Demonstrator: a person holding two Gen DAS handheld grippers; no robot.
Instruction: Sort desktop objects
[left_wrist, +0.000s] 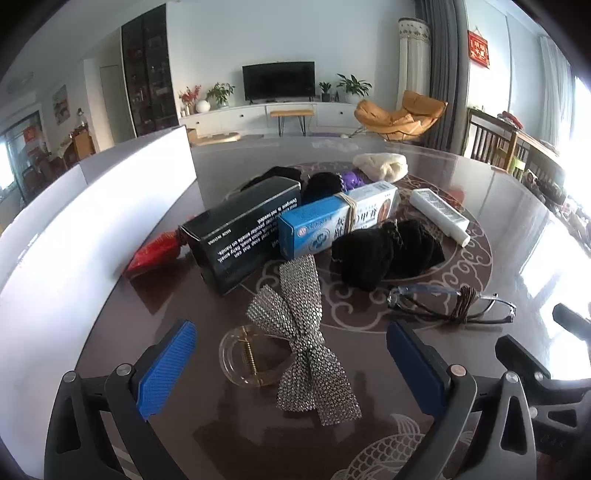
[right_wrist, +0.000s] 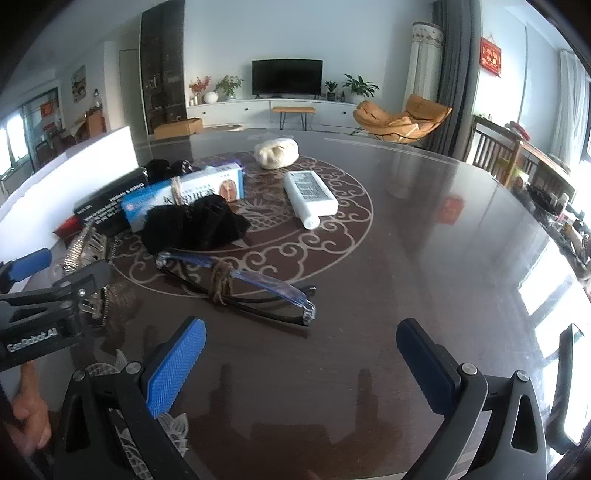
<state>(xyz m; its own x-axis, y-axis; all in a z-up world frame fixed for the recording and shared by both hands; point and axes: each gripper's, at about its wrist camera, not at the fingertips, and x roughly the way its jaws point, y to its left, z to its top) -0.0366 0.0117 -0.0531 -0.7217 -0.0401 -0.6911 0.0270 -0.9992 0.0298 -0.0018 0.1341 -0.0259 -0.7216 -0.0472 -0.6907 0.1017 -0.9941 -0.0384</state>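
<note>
My left gripper (left_wrist: 291, 365) is open over the dark table, and a rhinestone bow hair clip (left_wrist: 303, 339) lies between its blue pads (left_wrist: 168, 365) without touching them. Beyond it lie a black box (left_wrist: 243, 232), a blue-and-white box (left_wrist: 332, 221) bound with string, a black cloth (left_wrist: 384, 254) and a white tube (left_wrist: 439, 216). My right gripper (right_wrist: 303, 365) is open above bare table. Just ahead of it lie glasses (right_wrist: 236, 284) tied with brown cord. Nothing is held in either gripper.
A tall white box wall (left_wrist: 92, 221) runs along the left side, with a red packet (left_wrist: 155, 254) beside it. A cream fluffy item (right_wrist: 277, 153) and a purple object (left_wrist: 352, 179) sit farther back. A hand (right_wrist: 29, 406) shows at the lower left. The table (right_wrist: 443, 240) is bare on the right.
</note>
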